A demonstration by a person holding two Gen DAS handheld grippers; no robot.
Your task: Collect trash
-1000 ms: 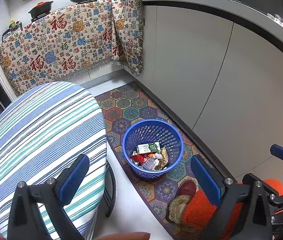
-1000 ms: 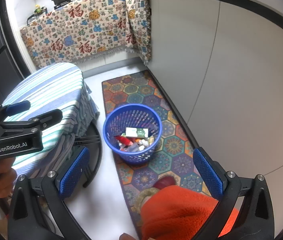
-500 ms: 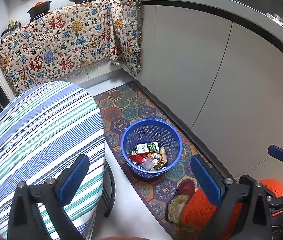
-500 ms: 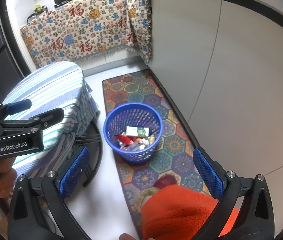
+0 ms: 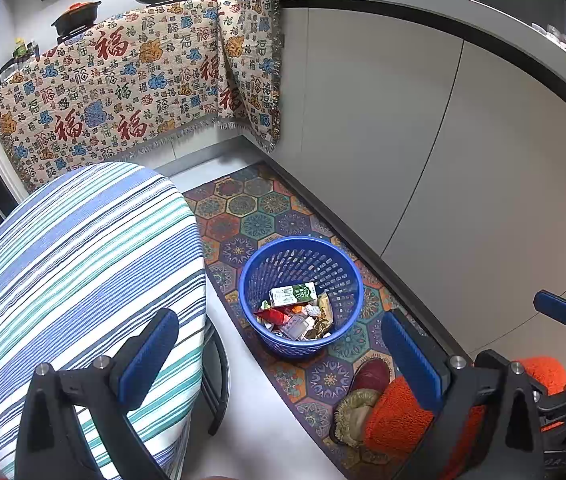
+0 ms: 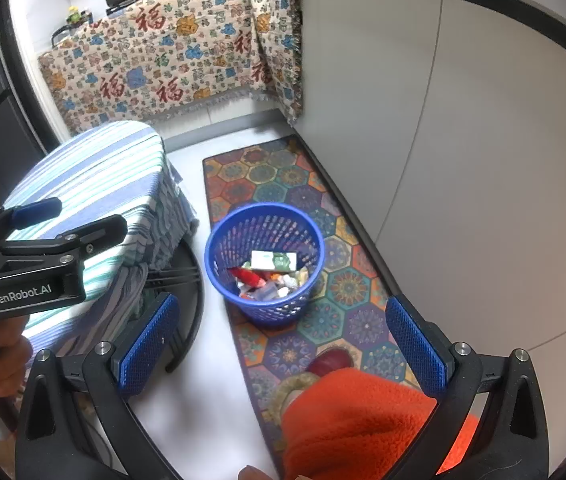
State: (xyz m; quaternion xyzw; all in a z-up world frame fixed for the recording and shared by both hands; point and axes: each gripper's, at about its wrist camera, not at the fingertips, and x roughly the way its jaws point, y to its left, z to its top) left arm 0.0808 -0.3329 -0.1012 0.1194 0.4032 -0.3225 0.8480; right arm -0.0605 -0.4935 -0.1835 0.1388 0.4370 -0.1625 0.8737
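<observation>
A blue mesh basket (image 5: pixel 335 256) stands on the patterned floor mat and shows in the right wrist view too (image 6: pixel 223 236). It holds trash: a white and green carton (image 5: pixel 291 294), a red wrapper (image 5: pixel 273 314) and several small wrappers. The carton also shows in the right wrist view (image 6: pixel 274 261). My left gripper (image 5: pixel 279 354) is open and empty, held high above the floor near the basket. My right gripper (image 6: pixel 281 342) is open and empty, also above the basket. The left gripper body shows in the right wrist view (image 6: pixel 35 256).
A round table with a striped blue cloth (image 5: pixel 75 264) stands left of the basket. Grey cabinet fronts (image 5: pixel 463 168) run along the right. A patterned cloth (image 5: pixel 123 92) hangs at the back. The person's orange trouser leg and slipper (image 6: pixel 347 412) are on the mat (image 5: pixel 259 216).
Both views have drifted slightly, the basket sliding a little left and down in the left wrist view. Both grippers stay open and empty.
</observation>
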